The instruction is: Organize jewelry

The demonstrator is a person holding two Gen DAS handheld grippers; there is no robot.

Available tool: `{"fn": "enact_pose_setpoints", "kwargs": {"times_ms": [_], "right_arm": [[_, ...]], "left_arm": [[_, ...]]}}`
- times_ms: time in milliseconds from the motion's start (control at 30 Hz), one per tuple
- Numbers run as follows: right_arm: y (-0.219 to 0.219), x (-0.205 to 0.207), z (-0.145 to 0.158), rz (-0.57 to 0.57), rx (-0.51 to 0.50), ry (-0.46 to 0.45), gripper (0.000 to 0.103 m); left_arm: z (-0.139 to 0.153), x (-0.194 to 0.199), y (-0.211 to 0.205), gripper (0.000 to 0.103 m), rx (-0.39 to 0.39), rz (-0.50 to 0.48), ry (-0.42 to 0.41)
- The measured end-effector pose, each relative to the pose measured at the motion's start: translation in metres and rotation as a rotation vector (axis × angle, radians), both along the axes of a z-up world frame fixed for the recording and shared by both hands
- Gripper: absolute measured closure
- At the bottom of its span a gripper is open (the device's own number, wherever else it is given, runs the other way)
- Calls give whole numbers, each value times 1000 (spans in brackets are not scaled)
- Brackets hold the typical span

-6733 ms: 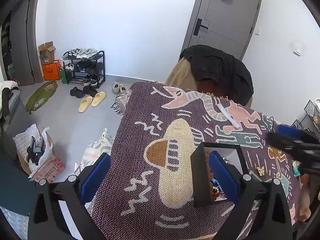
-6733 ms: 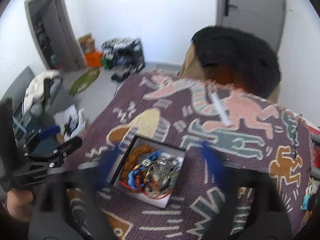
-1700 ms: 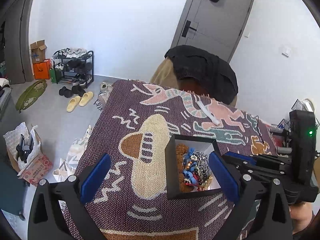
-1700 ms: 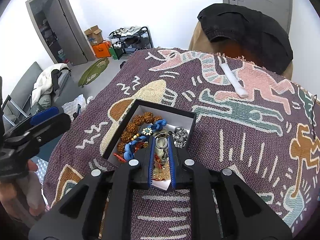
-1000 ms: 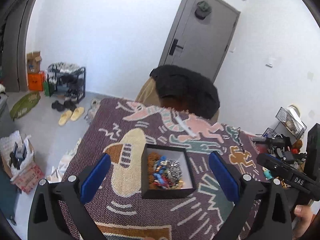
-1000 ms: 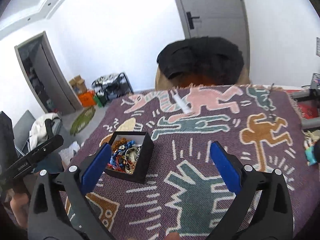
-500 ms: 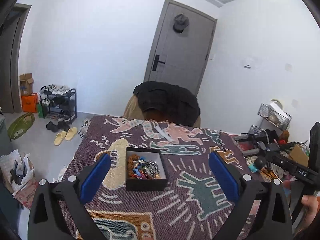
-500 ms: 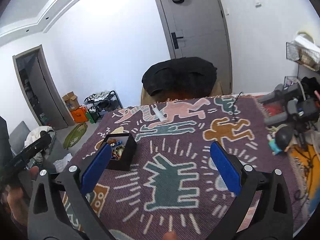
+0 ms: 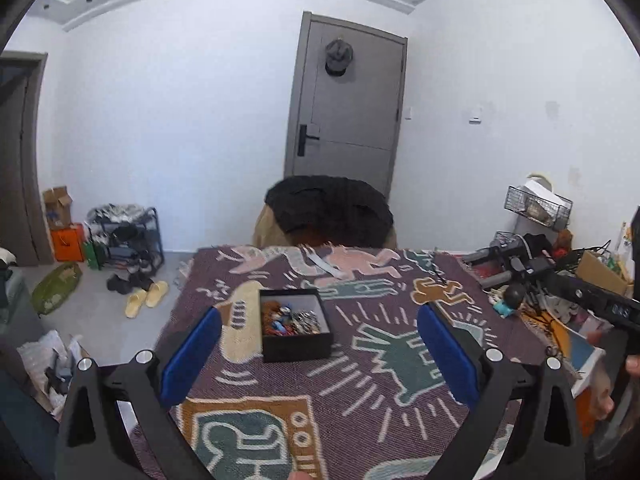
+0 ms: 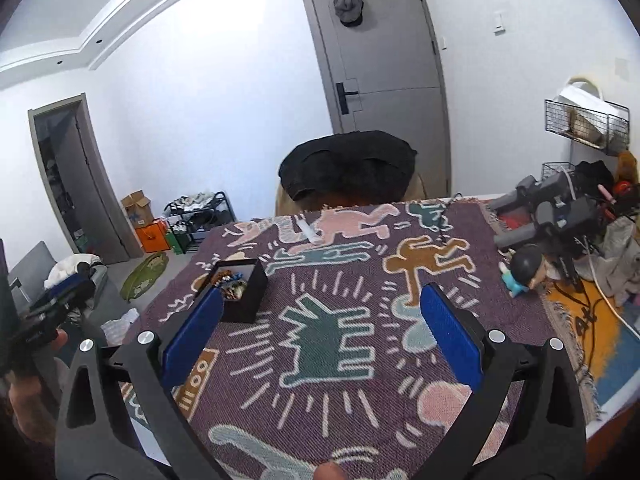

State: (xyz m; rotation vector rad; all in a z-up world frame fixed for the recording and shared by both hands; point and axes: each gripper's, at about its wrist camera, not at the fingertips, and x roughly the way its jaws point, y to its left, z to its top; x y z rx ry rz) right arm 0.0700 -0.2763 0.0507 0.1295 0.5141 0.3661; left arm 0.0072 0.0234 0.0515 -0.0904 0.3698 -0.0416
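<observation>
On the left half of the tabletop [image 9: 360, 412] sits a small black box [image 9: 295, 325] — square, matte, lidless, with a pale inner lining. It holds a jumble of jewelry [image 9: 290, 317]: brown beads at the back left, blue and red pieces in the middle, silvery metal to the right. The tabletop is covered by a coarse woven purple blanket [image 10: 332, 308] with cartoon figures in teal, pink and orange.

Both grippers have risen and pulled well back from the box since a second ago. The left gripper [image 9: 320, 356] hangs above the tabletop with its blue-padded fingers [image 9: 191, 356] spread wide and empty; the right gripper [image 10: 320, 334], further right, is likewise wide apart, holding nothing.
</observation>
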Motion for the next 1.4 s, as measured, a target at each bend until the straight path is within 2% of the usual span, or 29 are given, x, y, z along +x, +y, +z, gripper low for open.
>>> {"fn": "enact_pose_setpoints", "kwargs": {"times_ms": [133, 467, 700, 1400], "right_arm": [[-2, -8, 5, -2, -34, -20, 5], [-8, -19, 15, -15, -27, -55, 5], [-6, -12, 6, -7, 6, -28, 5], [-3, -6, -3, -24, -35, -23, 5]], "left_arm": [[3, -4, 4, 8, -1, 22, -9], [11, -19, 10, 8, 28, 42, -38], [8, -17, 8, 8, 43, 32, -23], [7, -16, 12, 8, 31, 23, -18]]}}
